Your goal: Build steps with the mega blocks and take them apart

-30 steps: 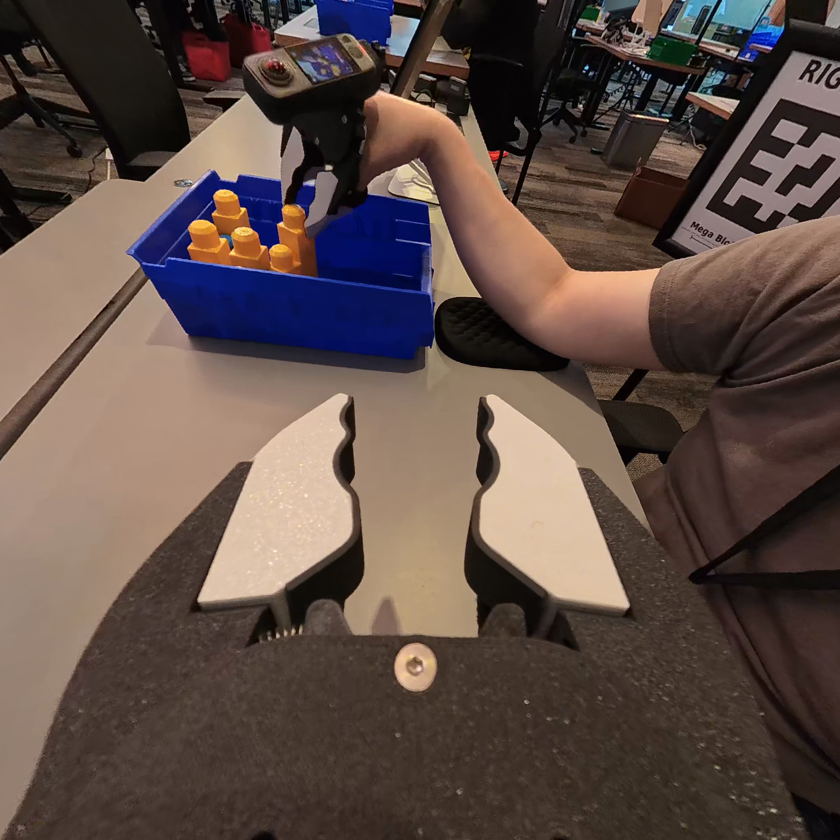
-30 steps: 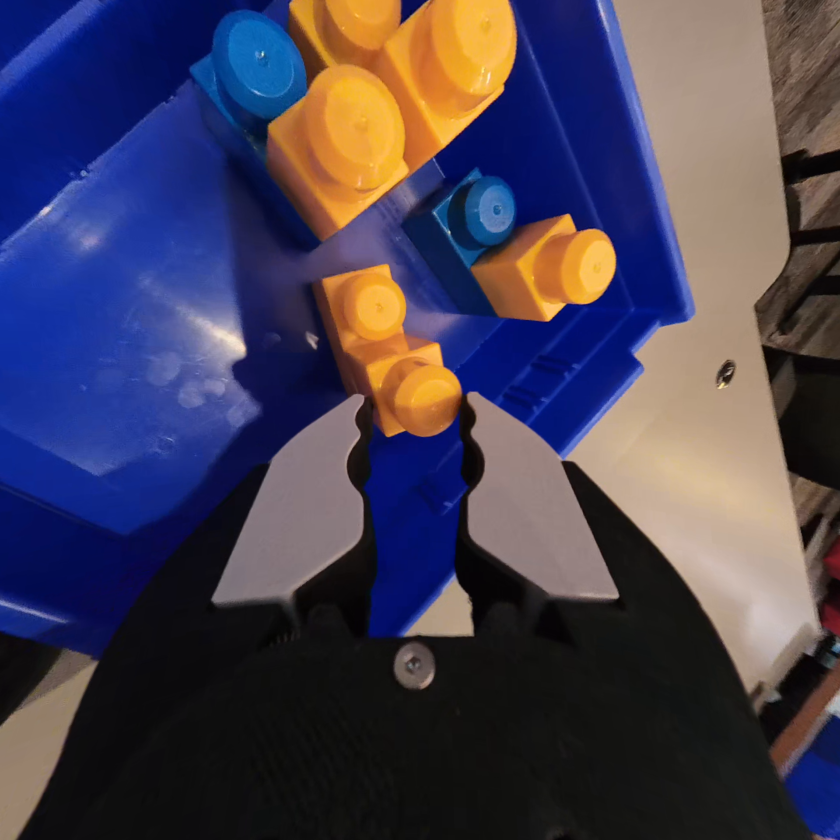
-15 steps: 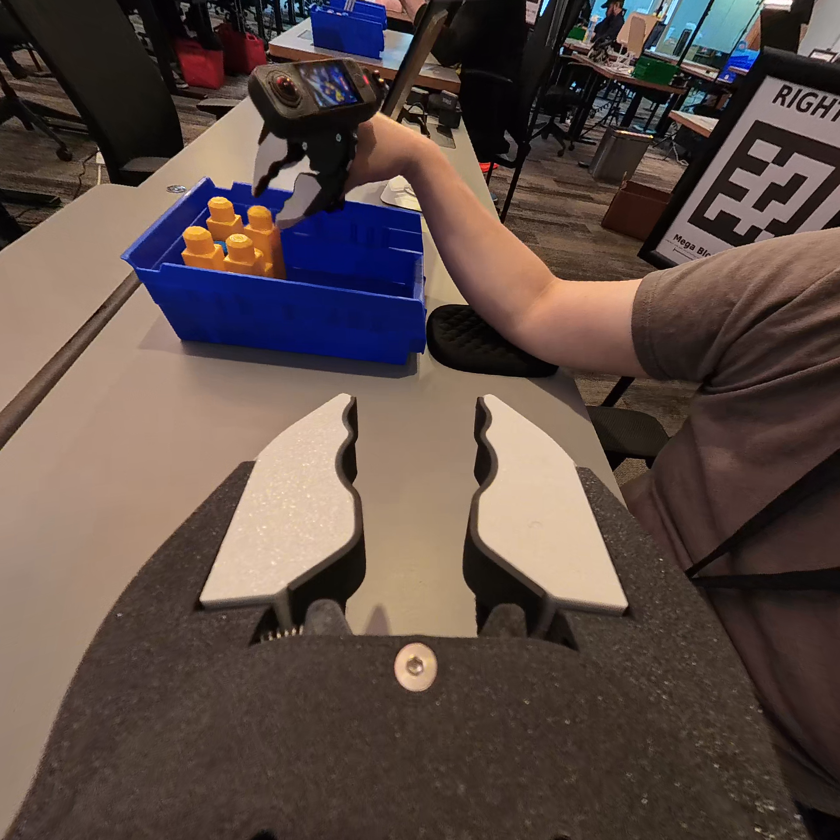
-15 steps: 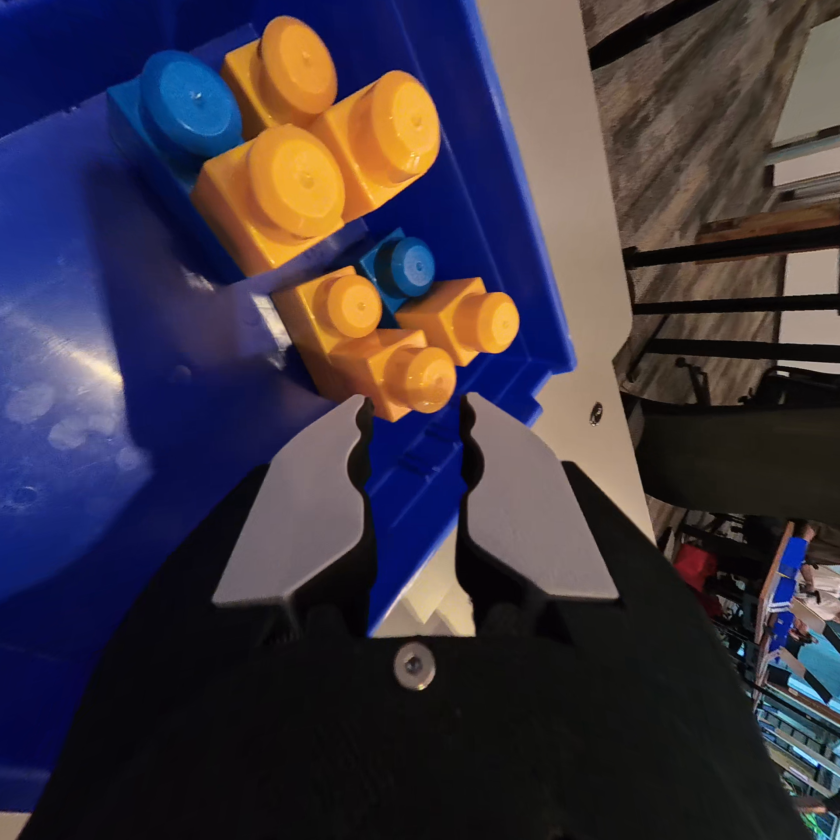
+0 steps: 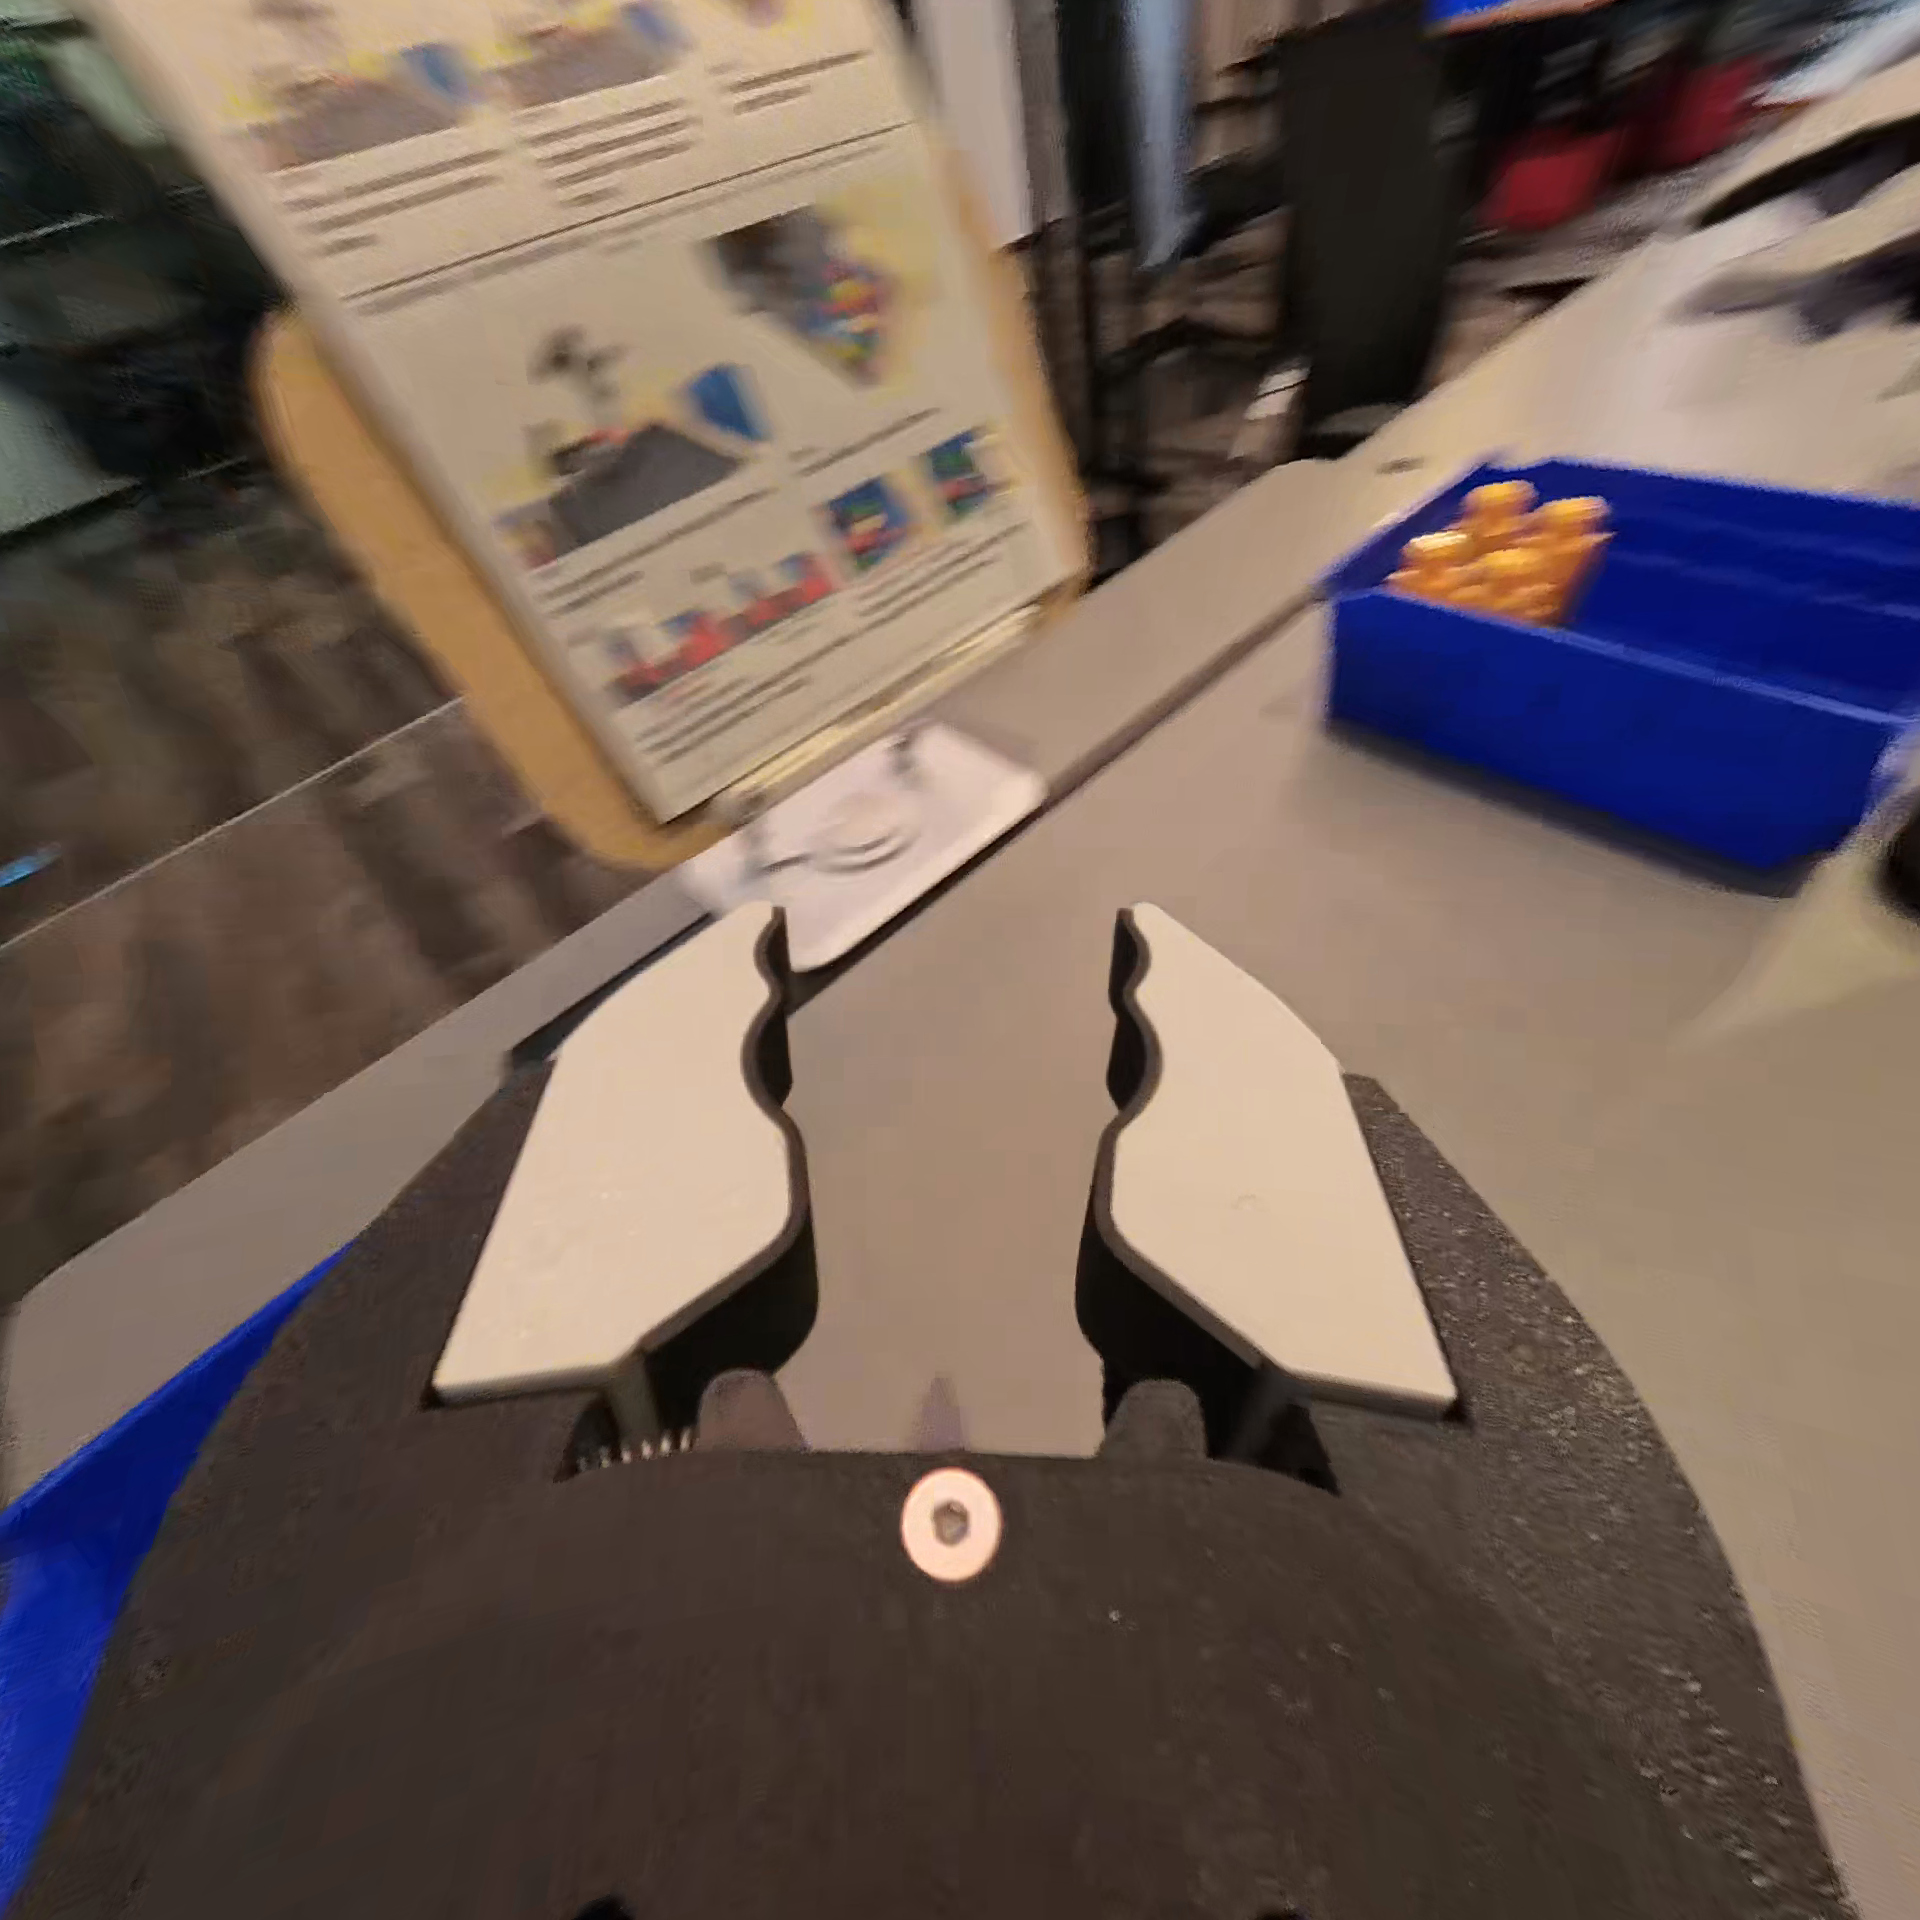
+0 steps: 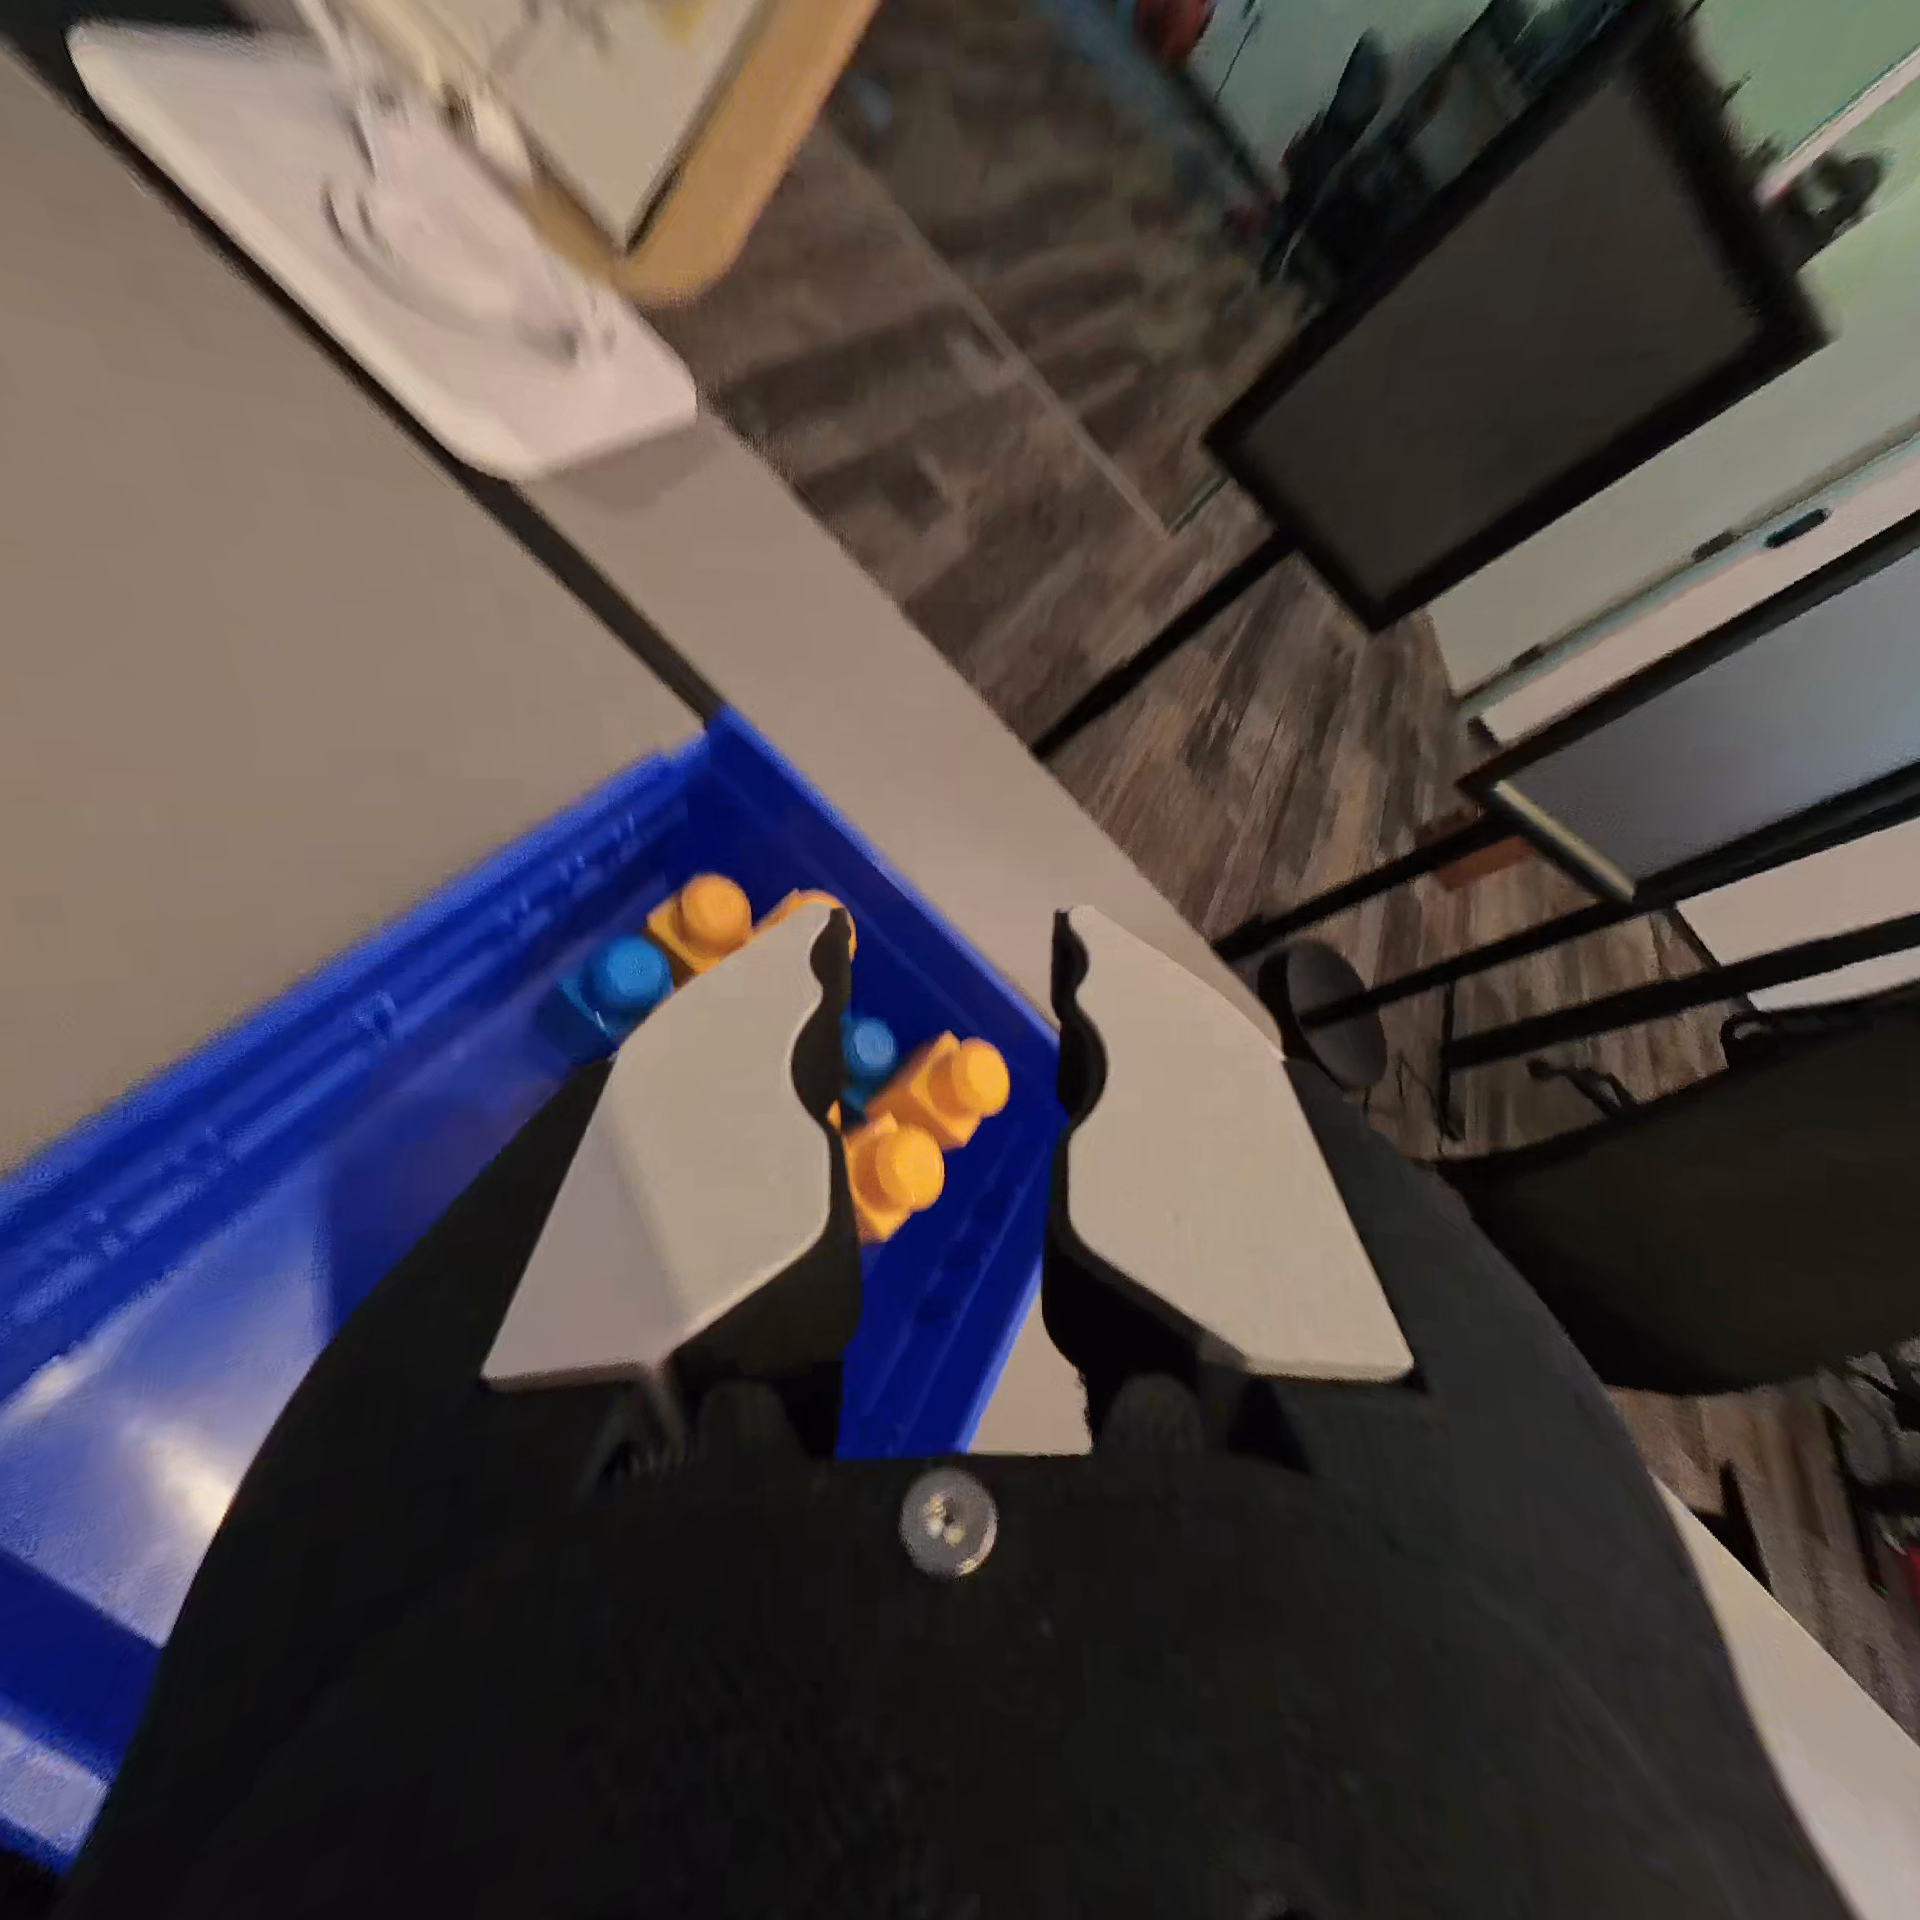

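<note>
Several orange mega blocks [image 6: 899, 1169] and two blue blocks [image 6: 623, 982] lie in one end of a blue bin [image 6: 364, 1023]. My right gripper [image 6: 951, 920] is open and empty and hovers above that end of the bin, apart from the blocks. Its left finger hides part of the pile. In the blurred left wrist view, the same bin [image 5: 1558, 717] with the orange blocks [image 5: 1496, 566] stands far off at the right. My left gripper [image 5: 951, 920] is open and empty over the bare grey table [image 5: 1351, 935].
An instruction board [image 5: 665, 416] on a white base [image 5: 873, 831] stands at the table's edge, left of the bin; the base also shows in the right wrist view [image 6: 416, 260]. A blue edge [image 5: 62, 1558] shows at the left gripper's lower left. Chairs and desks stand beyond the table. The gap from one gripper's tips to the other's is roughly 50 centimetres.
The right gripper has lifted up and back from the blocks, still open and empty. The left gripper has swung left, so the bin now sits at the right of its view.
</note>
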A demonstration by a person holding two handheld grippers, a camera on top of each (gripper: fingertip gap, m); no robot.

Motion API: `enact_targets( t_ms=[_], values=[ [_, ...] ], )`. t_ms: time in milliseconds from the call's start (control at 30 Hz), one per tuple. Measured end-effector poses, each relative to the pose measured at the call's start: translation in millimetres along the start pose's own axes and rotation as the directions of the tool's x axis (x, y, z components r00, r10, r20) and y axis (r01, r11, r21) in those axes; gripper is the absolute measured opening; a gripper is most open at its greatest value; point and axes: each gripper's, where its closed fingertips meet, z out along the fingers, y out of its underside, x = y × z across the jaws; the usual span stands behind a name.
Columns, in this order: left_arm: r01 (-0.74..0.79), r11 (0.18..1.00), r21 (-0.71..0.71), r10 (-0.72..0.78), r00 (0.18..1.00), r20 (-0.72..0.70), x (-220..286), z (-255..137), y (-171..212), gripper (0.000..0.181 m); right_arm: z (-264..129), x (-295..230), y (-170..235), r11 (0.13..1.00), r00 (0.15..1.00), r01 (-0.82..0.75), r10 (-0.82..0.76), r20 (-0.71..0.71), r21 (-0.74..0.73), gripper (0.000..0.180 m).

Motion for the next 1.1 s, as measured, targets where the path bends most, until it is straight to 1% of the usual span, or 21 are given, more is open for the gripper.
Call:
enact_targets(
  t_ms=[67,100,133,200,233,300,433,533,600,700,800,867,900,933,1033,1100],
  values=[
    [0.034,0.999,-0.018,-0.031,0.99,0.138,-35,-24,9,0.061,-11,0,-27,0.991,0.998,-0.053,0.054,-0.007,0.122,0.04],
    [0.059,0.998,0.01,-0.06,0.981,0.184,-47,-36,9,0.061,-17,1,-40,0.98,0.996,-0.084,0.088,-0.011,0.181,0.042],
    [0.092,0.994,0.05,-0.101,0.975,0.2,-56,-48,7,0.06,-22,2,-50,0.965,0.992,-0.119,0.125,-0.011,0.232,0.043],
    [0.16,0.98,0.116,-0.179,0.967,0.18,-63,-69,4,0.059,-31,2,-68,0.932,0.981,-0.188,0.195,0.007,0.31,0.043],
    [0.18,0.974,0.14,-0.204,0.963,0.178,-66,-78,4,0.06,-34,1,-75,0.916,0.975,-0.216,0.222,0.02,0.339,0.044],
    [0.188,0.967,0.172,-0.224,0.95,0.218,-75,-95,5,0.06,-38,-4,-87,0.894,0.966,-0.253,0.256,0.042,0.371,0.044],
    [0.19,0.966,0.177,-0.238,0.921,0.307,-91,-116,13,0.062,-39,-20,-110,0.872,0.963,-0.264,0.265,0.057,0.412,0.05],
    [0.209,0.961,0.179,-0.258,0.913,0.317,-96,-121,19,0.062,-38,-33,-126,0.843,0.955,-0.29,0.283,0.086,0.452,0.051],
    [0.21,0.965,0.155,-0.252,0.905,0.343,-101,-122,25,0.061,-39,-38,-135,0.812,0.943,-0.326,0.314,0.108,0.484,0.05],
    [0.206,0.976,0.076,-0.219,0.891,0.397,-108,-121,39,0.061,-42,-41,-145,0.75,0.919,-0.386,0.363,0.154,0.537,0.05],
    [0.21,0.977,-0.035,-0.174,0.883,0.436,-113,-115,59,0.06,-43,-41,-149,0.706,0.9,-0.427,0.393,0.19,0.565,0.05],
    [0.215,0.973,-0.088,-0.154,0.88,0.449,-115,-110,68,0.061,-46,-43,-150,0.681,0.892,-0.446,0.386,0.233,0.581,0.053],
    [0.215,0.971,-0.101,-0.148,0.88,0.452,-116,-108,70,0.06,-47,-44,-150,0.678,0.893,-0.448,0.379,0.244,0.583,0.057],
    [0.215,0.97,-0.112,-0.144,0.881,0.451,-116,-106,72,0.06,-46,-43,-147,0.684,0.895,-0.443,0.377,0.239,0.58,0.057],
    [0.214,0.965,-0.154,-0.127,0.889,0.441,-115,-101,79,0.058,-38,-35,-134,0.729,0.908,-0.411,0.383,0.172,0.548,0.057],
    [0.22,0.955,-0.198,-0.117,0.895,0.429,-114,-99,87,0.058,-36,-32,-131,0.724,0.902,-0.423,0.395,0.176,0.545,0.056]
  ],
)
